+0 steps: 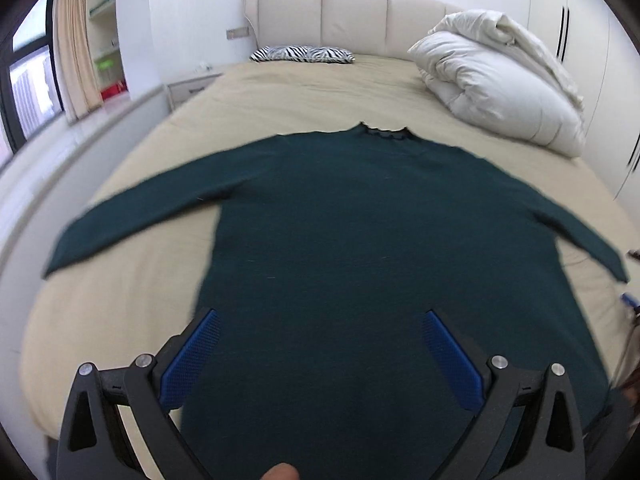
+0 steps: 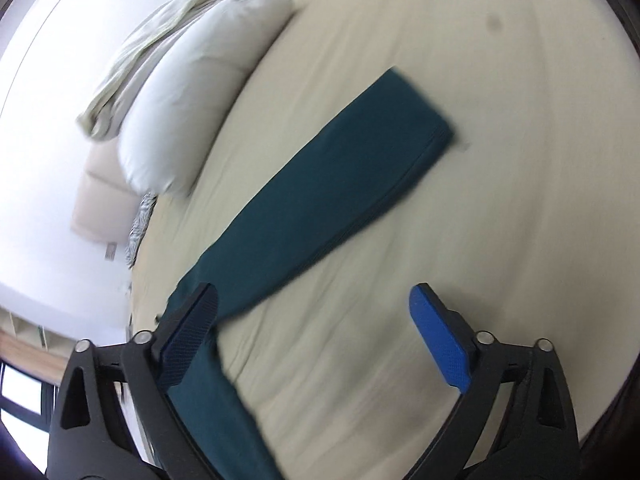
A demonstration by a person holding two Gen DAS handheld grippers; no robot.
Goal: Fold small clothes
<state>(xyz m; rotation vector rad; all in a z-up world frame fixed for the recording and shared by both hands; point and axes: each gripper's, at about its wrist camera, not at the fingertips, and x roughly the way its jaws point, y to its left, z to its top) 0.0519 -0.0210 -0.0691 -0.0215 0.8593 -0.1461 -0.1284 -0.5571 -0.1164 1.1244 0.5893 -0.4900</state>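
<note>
A dark green long-sleeved sweater (image 1: 360, 232) lies flat on the beige bed (image 1: 280, 92), collar toward the headboard, both sleeves spread out. My left gripper (image 1: 318, 328) is open and empty above the sweater's lower body, near the hem. In the right wrist view, the sweater's right sleeve (image 2: 340, 184) stretches across the sheet (image 2: 500, 200) to its cuff. My right gripper (image 2: 314, 312) is open and empty, hovering where the sleeve meets the body; its left finger is over the cloth, its right finger over bare sheet.
A folded white duvet (image 1: 500, 80) lies at the far right of the bed and shows in the right wrist view (image 2: 192, 92). A zebra-print pillow (image 1: 302, 54) sits by the padded headboard (image 1: 340, 12). A nightstand (image 1: 192, 86) and window are at left.
</note>
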